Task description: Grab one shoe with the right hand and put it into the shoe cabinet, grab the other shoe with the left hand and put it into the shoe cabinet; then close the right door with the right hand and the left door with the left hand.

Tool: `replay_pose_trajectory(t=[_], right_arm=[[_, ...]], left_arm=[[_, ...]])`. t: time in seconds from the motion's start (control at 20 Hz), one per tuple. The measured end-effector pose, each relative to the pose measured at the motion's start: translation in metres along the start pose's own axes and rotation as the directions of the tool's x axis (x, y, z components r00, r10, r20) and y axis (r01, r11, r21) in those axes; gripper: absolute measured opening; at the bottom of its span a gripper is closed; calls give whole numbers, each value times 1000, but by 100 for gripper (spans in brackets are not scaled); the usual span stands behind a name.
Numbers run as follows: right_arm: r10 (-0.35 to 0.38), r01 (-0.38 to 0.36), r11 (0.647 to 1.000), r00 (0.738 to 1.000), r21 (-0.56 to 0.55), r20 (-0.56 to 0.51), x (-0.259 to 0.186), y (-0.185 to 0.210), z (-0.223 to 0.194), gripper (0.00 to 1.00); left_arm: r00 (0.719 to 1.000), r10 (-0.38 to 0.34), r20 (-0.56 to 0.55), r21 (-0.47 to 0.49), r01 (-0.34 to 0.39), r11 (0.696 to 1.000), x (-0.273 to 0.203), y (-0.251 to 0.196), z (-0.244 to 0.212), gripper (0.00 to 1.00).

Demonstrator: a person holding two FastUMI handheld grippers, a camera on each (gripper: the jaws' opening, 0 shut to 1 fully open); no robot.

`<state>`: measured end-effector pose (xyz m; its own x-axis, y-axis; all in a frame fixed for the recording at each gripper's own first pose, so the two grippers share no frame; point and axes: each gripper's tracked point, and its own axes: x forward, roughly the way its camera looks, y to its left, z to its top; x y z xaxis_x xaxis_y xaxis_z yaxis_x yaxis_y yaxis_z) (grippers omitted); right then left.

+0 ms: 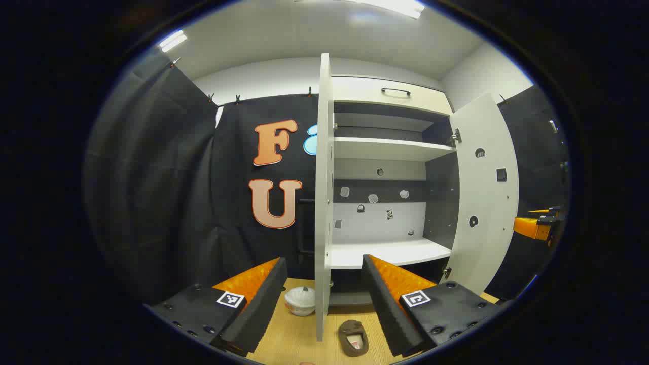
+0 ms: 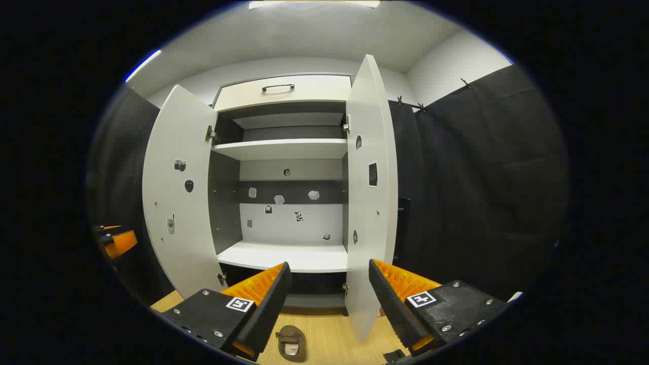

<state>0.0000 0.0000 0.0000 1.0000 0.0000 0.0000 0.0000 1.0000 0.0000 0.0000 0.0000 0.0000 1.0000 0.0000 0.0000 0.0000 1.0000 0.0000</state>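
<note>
Presently both white cabinet doors (image 2: 175, 203) stand open; brown slipper-like shoe (image 2: 291, 343) at 6 o'clock unstowed; left gripper (image 1: 324, 299) and right gripper (image 2: 329, 299) fingers spread, empty.

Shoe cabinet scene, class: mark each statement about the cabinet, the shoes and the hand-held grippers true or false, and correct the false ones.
1. Both doors of the shoe cabinet stand open. True.
2. A brown shoe already sits on the lower shelf. False: it lies on the wooden floor in front of the cabinet, and the visible shelves are bare.
3. The right hand-held gripper is open and holds nothing. True.
4. The left hand-held gripper is shut on a shoe. False: its jaws stand apart with nothing between them.
5. A small white lidded pot stands on the floor near the left door. True.
</note>
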Motion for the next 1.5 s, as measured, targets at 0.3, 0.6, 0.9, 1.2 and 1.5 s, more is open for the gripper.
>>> replay_pose_trajectory(t=[0.3,0.6,0.9,1.2,1.5], right_arm=[[5,-5,1000,1000,-5,-3,1,9,-2,94],[11,-11,1000,1000,-4,-16,2,14,-9,94],[12,-12,1000,999,-6,-39,6,13,-23,94],[51,-49,999,985,21,-164,14,26,-88,94],[90,-101,995,945,-19,-315,33,45,-191,94]], left_arm=[[1000,-2,-12,13,2,1000,7,-1,-5,94],[1000,6,-26,15,-6,1000,2,1,-10,94],[1000,4,-20,20,-4,1000,0,-5,-6,94],[1000,12,-18,20,-12,1000,-3,-10,-6,94],[999,28,-32,27,-27,999,-9,-12,-12,99]])
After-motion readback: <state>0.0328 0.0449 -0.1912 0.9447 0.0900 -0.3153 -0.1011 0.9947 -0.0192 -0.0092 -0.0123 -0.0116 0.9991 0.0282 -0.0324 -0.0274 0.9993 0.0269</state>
